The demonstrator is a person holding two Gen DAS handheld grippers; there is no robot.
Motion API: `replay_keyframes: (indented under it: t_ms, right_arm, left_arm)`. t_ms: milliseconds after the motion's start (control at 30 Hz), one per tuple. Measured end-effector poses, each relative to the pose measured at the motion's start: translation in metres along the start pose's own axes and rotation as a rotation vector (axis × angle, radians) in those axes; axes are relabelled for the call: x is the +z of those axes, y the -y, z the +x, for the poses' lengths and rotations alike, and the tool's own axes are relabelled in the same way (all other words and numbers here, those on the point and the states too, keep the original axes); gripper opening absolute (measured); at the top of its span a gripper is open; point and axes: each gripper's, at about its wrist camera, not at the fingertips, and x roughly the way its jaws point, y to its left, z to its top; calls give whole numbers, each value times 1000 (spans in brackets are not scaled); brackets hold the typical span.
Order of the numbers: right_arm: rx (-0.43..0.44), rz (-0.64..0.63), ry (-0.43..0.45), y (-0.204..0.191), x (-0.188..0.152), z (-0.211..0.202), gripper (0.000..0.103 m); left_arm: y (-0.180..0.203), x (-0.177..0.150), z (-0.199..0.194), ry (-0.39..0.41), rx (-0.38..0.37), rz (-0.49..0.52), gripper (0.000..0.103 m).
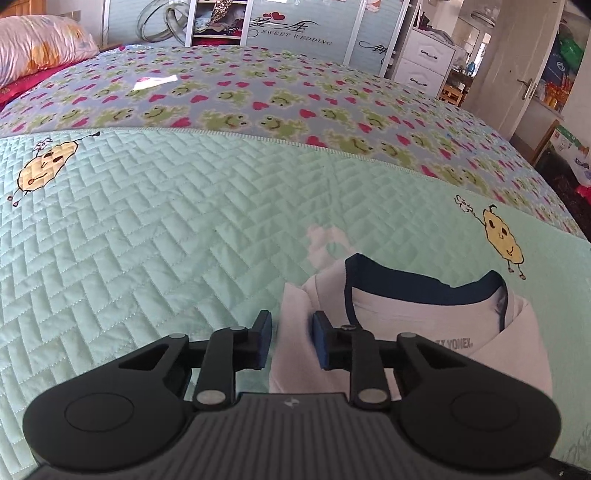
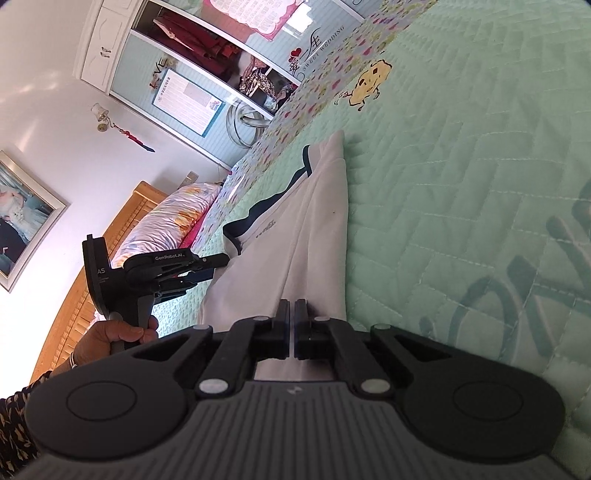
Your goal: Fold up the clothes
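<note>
Shirt, white with a navy collar, lies part-folded on the bed's mint quilt, lower right of the left view. Right tongs pinched tight on its hem, left tongs narrow around the shoulder edge; I'd lift both ends evenly. Chest print reads YONEX, wardrobe says SWEET WEDDING.

A bed under a mint-green quilted cover; a white navy-collared shirt lies there, ahead of the left claw.
</note>
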Motion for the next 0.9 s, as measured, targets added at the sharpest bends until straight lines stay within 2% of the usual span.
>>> replay_keyframes:
  t_ms: [67, 167, 267, 300, 367, 433, 600, 633, 667, 700, 800, 867, 900]
  right_arm:
    - [5, 4, 0, 1, 0, 0, 0]
    - [7, 4, 1, 2, 0, 0, 0]
    - [7, 4, 1, 2, -1, 0, 0]
    - [7, 4, 2, 2, -2, 0, 0]
    - [7, 3, 2, 2, -2, 0, 0]
    - [6, 2, 3, 1, -2, 0, 0]
    - [4, 0, 5, 1, -3, 1, 0]
    - [3, -1, 6, 1, -3, 1, 0]
    - [1, -2, 6, 0, -3, 1, 0]
    - [1, -2, 6, 0, -4, 1, 0]
    - [1, -3, 7, 0, -4, 0, 0]
    - [1, -3, 7, 1, -5, 0, 0]
    - [2, -3, 7, 1, -5, 0, 0]
  left_arm:
    - [-1, -1, 0, 1, -7, -12, 12]
    - [-10, -1, -4, 14, -106, -94, 12]
    - [-24, -1, -4, 16, -139, -203, 36]
    - [-30, -1, -4, 19, -141, -247, 39]
    - [-41, -2, -5, 21, -163, -334, 39]
    - [-46, -4, -4, 13, -183, -356, 39]
    - [-35, -2, 4, -24, -202, -223, 35]
    - [-33, 0, 5, -32, -205, -205, 29]
    - [-30, 0, 6, -40, -199, -182, 8]
    - [-26, 0, 7, -48, -193, -159, 6]
    - [-15, -4, -4, 16, -91, -69, 5]
    - [-15, -5, -8, 52, -43, -51, 5]
    - [-18, -5, -6, 47, -43, -62, 5]
